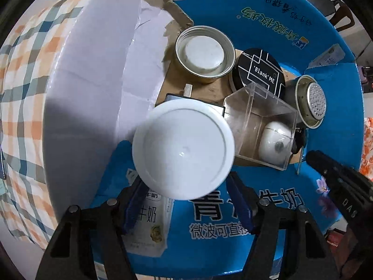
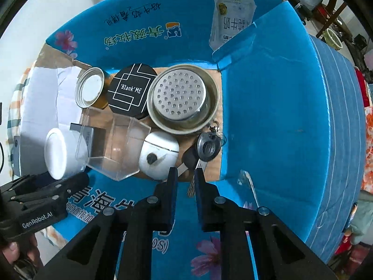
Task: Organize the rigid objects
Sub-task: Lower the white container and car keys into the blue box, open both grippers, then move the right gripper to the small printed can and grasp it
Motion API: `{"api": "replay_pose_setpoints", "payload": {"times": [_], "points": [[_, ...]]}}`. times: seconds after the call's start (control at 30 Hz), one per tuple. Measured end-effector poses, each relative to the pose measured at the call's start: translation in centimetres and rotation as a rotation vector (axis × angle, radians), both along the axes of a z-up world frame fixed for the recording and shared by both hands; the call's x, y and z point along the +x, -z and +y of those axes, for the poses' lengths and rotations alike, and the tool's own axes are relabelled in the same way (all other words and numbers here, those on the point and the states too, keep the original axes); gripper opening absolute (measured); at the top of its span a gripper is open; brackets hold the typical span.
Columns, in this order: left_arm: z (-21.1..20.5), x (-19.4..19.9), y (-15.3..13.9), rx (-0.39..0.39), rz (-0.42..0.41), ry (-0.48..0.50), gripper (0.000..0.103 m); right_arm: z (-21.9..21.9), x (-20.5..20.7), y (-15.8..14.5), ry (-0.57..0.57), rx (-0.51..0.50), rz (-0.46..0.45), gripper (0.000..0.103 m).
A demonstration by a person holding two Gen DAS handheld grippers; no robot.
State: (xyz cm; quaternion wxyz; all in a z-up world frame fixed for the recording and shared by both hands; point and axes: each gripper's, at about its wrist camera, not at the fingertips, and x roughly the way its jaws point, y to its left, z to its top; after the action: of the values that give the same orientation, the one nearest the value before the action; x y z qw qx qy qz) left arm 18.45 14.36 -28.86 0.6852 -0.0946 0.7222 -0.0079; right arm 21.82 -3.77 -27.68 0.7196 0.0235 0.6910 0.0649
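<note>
the left tongs [image 1: 184, 200] pinch a round white jar [image 1: 183, 148] between their blue-padded fingers [image 1: 240, 200], holding it tilted so its flat lid faces the left wrist camera, above the near edge of an open blue cardboard box [image 1: 233, 9] printed with chinese lettering. in the right wrist view the same white jar [image 2: 63, 152] sits at the box's left side, just beside a clear plastic box [image 2: 116, 142], with the left tongs [image 2: 70, 184] reaching in under it. inside the blue cardboard box [image 2: 268, 116], on its brown floor, lie a gold tin with a white disc inside [image 2: 89, 91], a black round case marked 'blank'me [image 2: 131, 91], a metal strainer cup with a perforated insert [image 2: 183, 98], a white rounded case [image 2: 158, 155] touching the clear plastic box, and a black key fob [image 2: 208, 147] with keys just beside the white case. the right tongs [image 2: 185, 179] hover over the near wall of the box, close to the key fob, their fingers a little apart with nothing between them. in the left wrist view the right tongs [image 1: 326, 165] enter from the right edge, near the clear plastic box [image 1: 258, 126]. a white flap [image 1: 93, 70] stands at the box's left, and a checked cloth [image 1: 21, 93] lies beyond it.
</note>
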Motion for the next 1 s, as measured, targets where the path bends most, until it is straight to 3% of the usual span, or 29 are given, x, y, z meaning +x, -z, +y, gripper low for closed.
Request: {"api": "replay_pose_setpoints", "payload": {"times": [0.23,0.3,0.43,0.47,0.53,0.6,0.7,0.8,0.87,1.0], "points": [[-0.7,-1.5,-3.9,0.021,-0.079,-0.007,0.067,-2.0,-1.4,-3.4,0.026,0.032,-0.021,0.018],[-1.1,-2.1,-5.7,0.039,-0.109,-0.002,0.067,-3.0,-2.2,-4.9,0.044,0.021,-0.05,0.028],[-2.4,-3.1,-9.1,0.05,-0.16,0.02,0.067,-6.5,-4.4,-7.8,0.12,0.053,-0.089,0.076],[-2.7,-3.4,-9.8,0.043,-0.171,0.022,0.069,-7.9,-5.2,-8.4,0.146,0.06,-0.101,0.079],[-3.3,-3.4,-11.0,0.025,-0.19,0.024,0.092,-11.1,-6.5,-9.7,0.197,0.046,-0.114,0.079],[-4.8,-3.1,-11.8,0.0,-0.201,0.032,0.101,-15.0,-8.1,-10.2,0.261,0.01,-0.124,0.079],[-8.5,-2.6,-12.1,-0.05,-0.214,0.076,0.101,-20.7,-10.6,-10.4,0.351,-0.076,-0.127,0.079],[-12.4,-2.4,-12.1,-0.051,-0.232,0.081,0.101,-27.4,-13.2,-9.6,0.463,-0.138,-0.113,0.079],[-16.2,-2.6,-12.3,-0.032,-0.257,0.084,0.101,-32.4,-14.7,-8.2,0.545,-0.141,-0.086,0.079],[-25.4,-3.2,-12.3,-0.027,-0.323,0.205,0.101,-40.8,-16.2,-3.1,0.65,-0.145,0.014,0.078]]}}
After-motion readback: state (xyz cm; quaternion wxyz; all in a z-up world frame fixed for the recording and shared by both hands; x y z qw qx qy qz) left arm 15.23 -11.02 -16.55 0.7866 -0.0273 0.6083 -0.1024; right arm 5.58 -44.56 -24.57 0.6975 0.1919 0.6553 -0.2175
